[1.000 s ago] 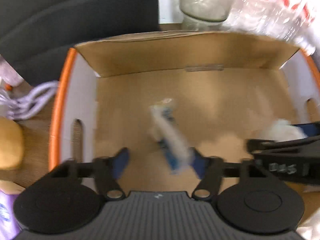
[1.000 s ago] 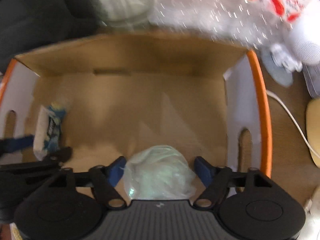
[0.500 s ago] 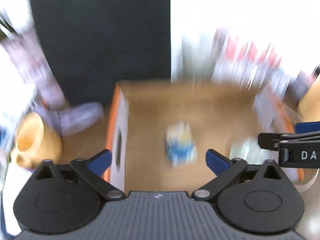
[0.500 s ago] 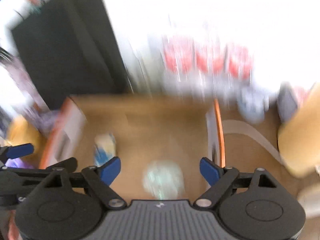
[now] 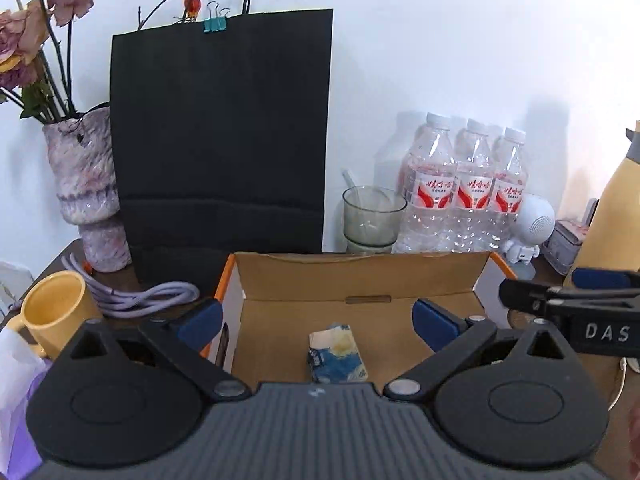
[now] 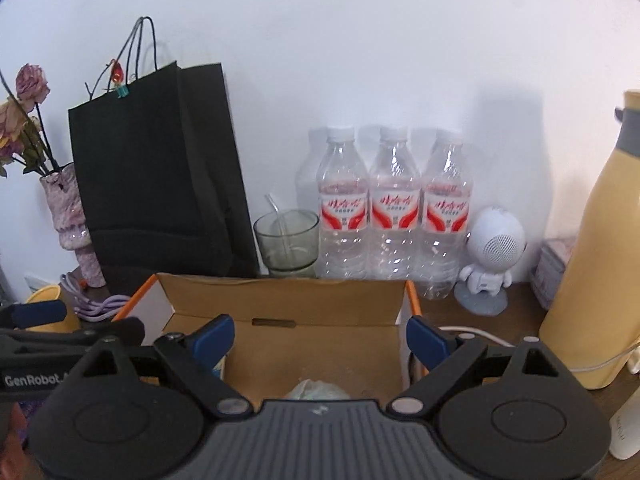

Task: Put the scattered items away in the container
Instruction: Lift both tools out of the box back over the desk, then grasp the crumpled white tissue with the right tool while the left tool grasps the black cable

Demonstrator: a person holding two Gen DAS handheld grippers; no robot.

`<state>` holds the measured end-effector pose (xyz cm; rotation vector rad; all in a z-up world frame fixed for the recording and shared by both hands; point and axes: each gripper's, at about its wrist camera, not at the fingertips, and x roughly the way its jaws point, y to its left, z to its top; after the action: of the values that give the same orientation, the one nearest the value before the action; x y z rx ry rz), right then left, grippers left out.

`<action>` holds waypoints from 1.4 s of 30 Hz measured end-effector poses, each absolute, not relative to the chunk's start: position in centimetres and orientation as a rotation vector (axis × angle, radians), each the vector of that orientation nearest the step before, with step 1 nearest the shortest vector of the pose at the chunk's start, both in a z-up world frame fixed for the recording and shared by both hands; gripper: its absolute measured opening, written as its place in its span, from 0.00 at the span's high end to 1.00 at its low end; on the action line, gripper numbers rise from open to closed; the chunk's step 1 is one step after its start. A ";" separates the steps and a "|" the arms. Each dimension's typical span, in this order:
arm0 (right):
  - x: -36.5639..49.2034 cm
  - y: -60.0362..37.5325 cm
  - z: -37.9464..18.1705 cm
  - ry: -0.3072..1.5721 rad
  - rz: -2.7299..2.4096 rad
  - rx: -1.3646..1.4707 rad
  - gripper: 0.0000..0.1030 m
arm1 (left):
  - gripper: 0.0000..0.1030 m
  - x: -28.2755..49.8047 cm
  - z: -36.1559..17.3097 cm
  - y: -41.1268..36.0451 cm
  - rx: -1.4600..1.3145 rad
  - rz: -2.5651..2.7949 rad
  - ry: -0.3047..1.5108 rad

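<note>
An open cardboard box with orange edges [image 5: 360,280] [image 6: 288,300] sits on the desk in front of both grippers. A blue and white tissue packet [image 5: 338,354] lies on its floor. A crumpled clear plastic wrapper [image 6: 316,391] lies at the box's near edge, partly hidden by my right gripper body. My left gripper [image 5: 316,320] is open and empty above the box's near side. My right gripper [image 6: 320,338] is open and empty, also above the near side. The right gripper shows at the right edge of the left wrist view [image 5: 568,304].
A black paper bag [image 5: 220,152], a vase with dried roses [image 5: 86,196], a glass [image 5: 372,216] and three water bottles [image 5: 464,188] stand behind the box. A yellow mug [image 5: 52,320] and purple cable [image 5: 140,296] lie left. A yellow flask [image 6: 600,264] and white speaker figure [image 6: 490,256] stand right.
Both grippers opened and let go of the tissue packet and the plastic wrapper inside the box, then pulled back and up, tilting to face the wall.
</note>
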<state>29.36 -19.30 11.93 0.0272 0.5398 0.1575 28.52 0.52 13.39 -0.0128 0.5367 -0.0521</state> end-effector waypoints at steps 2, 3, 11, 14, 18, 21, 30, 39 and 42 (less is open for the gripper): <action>28.0 -19.3 12.0 0.520 0.149 0.014 0.09 | 0.00 26.9 13.2 0.8 -0.015 -0.053 0.519; 26.9 -19.4 12.2 0.506 0.138 0.000 0.09 | 0.00 25.5 13.1 1.0 -0.012 -0.057 0.495; 14.5 -19.7 10.5 0.422 0.144 -0.049 0.00 | 0.00 11.8 11.5 2.0 -0.009 -0.091 0.415; 10.6 -20.3 10.1 0.404 0.138 -0.025 0.00 | 0.00 7.8 10.3 2.1 0.016 -0.110 0.391; 6.1 -20.3 8.5 0.406 0.166 -0.062 0.00 | 0.00 4.3 8.0 2.3 -0.010 -0.127 0.425; 2.2 -20.3 7.1 0.390 0.169 -0.076 0.00 | 0.00 0.9 7.1 2.6 0.000 -0.118 0.414; -14.7 -19.6 3.9 0.179 0.062 -0.076 0.00 | 0.00 -11.8 4.9 4.4 0.012 -0.139 0.373; -12.5 -18.2 3.0 0.280 0.135 -0.146 0.06 | 0.01 -8.2 3.8 4.3 0.031 -0.192 0.424; -9.1 -17.7 3.1 0.360 0.168 -0.136 0.19 | 0.20 -3.8 3.9 4.0 0.106 -0.216 0.458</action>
<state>-9.09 -17.74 3.07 -0.1363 0.3601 0.1678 -3.80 3.96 3.94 0.1065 0.4580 -0.2155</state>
